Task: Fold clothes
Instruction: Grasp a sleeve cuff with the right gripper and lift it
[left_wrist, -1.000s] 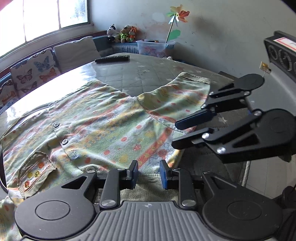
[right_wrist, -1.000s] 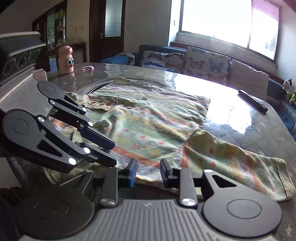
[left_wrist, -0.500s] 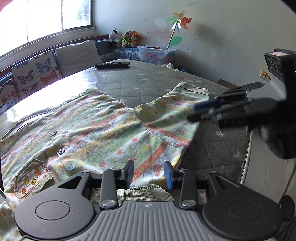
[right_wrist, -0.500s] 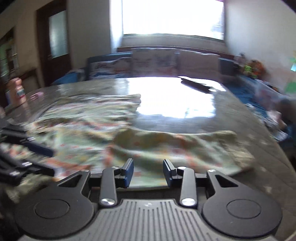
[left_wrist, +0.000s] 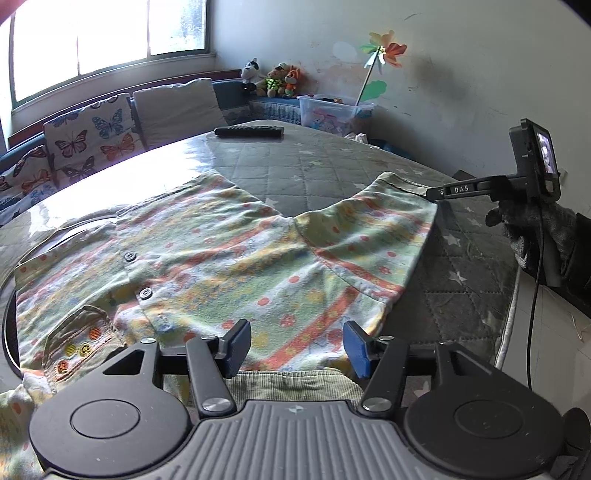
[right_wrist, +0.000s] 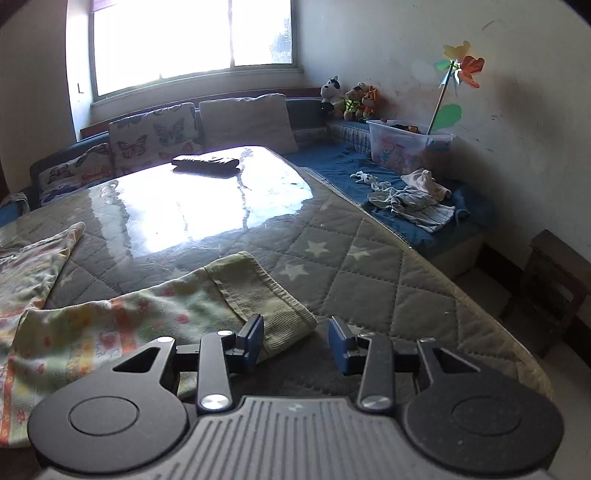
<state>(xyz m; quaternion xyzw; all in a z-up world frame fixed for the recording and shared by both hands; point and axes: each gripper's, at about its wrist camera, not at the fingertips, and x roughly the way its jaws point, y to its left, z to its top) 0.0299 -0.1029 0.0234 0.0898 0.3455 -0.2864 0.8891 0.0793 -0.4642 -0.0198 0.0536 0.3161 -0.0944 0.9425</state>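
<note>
A pale green shirt (left_wrist: 229, 258) with orange stripes, dots and dark buttons lies flat on the quilted table (left_wrist: 332, 162). My left gripper (left_wrist: 297, 345) hovers over its near ribbed hem (left_wrist: 288, 384). The jaws are opening and the pads touch nothing. In the left wrist view my right gripper (left_wrist: 432, 192) reaches in from the right, held by a gloved hand (left_wrist: 532, 229), its tips at the sleeve end. In the right wrist view the right gripper (right_wrist: 295, 343) is open, and the corner of the ribbed cuff (right_wrist: 258, 295) lies between its pads without being pinched.
A black remote (left_wrist: 249, 131) lies at the table's far end. The table edge (right_wrist: 443, 273) runs close on the right, with a blue bench holding loose clothes (right_wrist: 413, 203) and a plastic box (right_wrist: 406, 146) beyond. Butterfly cushions (left_wrist: 92, 140) line the window seat.
My right gripper has swung away from beside the left one, out to the sleeve cuff on the right. The left jaws have spread wider over the hem.
</note>
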